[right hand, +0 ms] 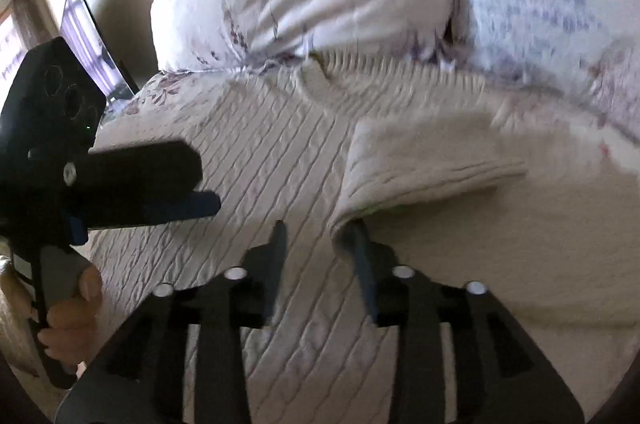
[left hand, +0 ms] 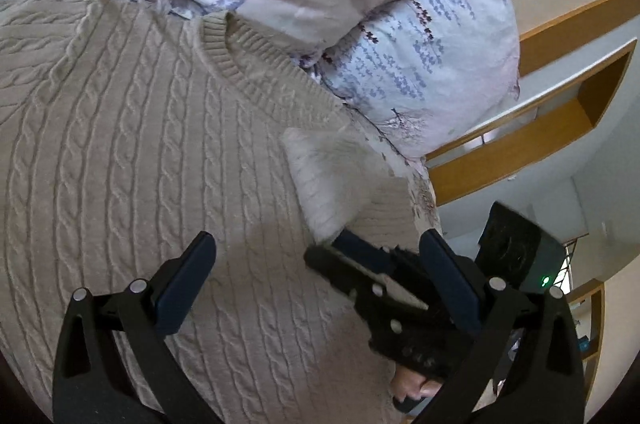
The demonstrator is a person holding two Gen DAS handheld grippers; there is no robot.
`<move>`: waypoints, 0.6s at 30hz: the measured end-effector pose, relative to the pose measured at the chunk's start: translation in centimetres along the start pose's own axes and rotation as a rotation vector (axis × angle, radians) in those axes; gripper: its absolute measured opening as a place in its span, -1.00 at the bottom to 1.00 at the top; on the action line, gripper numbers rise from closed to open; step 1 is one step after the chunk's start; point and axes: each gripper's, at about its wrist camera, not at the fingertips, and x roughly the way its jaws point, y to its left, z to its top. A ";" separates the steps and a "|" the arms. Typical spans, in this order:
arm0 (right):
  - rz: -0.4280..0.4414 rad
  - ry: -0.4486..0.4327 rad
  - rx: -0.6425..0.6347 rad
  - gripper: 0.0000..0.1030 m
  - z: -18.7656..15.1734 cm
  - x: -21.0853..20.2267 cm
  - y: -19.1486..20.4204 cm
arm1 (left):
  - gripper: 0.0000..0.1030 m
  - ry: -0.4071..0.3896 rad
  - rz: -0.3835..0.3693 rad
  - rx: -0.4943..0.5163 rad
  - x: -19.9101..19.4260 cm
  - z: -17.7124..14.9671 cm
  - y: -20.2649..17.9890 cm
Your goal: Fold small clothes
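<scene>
Your right claw (right hand: 320,244) is released, the sweater's (left hand: 140,144) folded sleeve (right hand: 420,164) draping one finger. Your left claw (left hand: 320,256) gapes empty beside it. Flatten the sleeve squarely.

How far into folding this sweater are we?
Early. Done: the sweater lies flat on the bed, and its sleeve is folded over the body. In hand: nothing clamped; the right gripper is open at the sleeve's cuff, and the left gripper is open above the knit. Left: other side and hem, neither visibly folded.
</scene>
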 end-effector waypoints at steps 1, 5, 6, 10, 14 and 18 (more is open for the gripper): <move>0.022 0.003 0.030 0.01 -0.2 -0.2 -0.5 | 0.96 0.004 0.006 -0.007 0.1 0.0 0.1; 0.107 -0.056 0.146 0.15 -1.1 -3.1 -2.6 | 0.96 0.021 -0.001 -0.036 0.9 0.3 0.1; 0.120 -0.066 0.166 0.15 -1.2 -3.9 -3.0 | 0.95 0.034 -0.017 -0.031 1.2 0.2 -0.3; 0.120 -0.122 0.318 0.15 -2.6 -7.6 -6.2 | 0.89 0.048 0.073 0.169 1.9 -0.9 -3.8; 0.187 -0.159 0.615 0.15 -5.3 -10.1 -11.9 | 0.88 0.021 0.280 0.423 3.2 -2.3 -7.6; 0.200 -0.186 0.820 0.15 -7.8 -10.8 -15.3 | 0.73 -0.009 0.518 0.717 6.5 -4.0 -11.3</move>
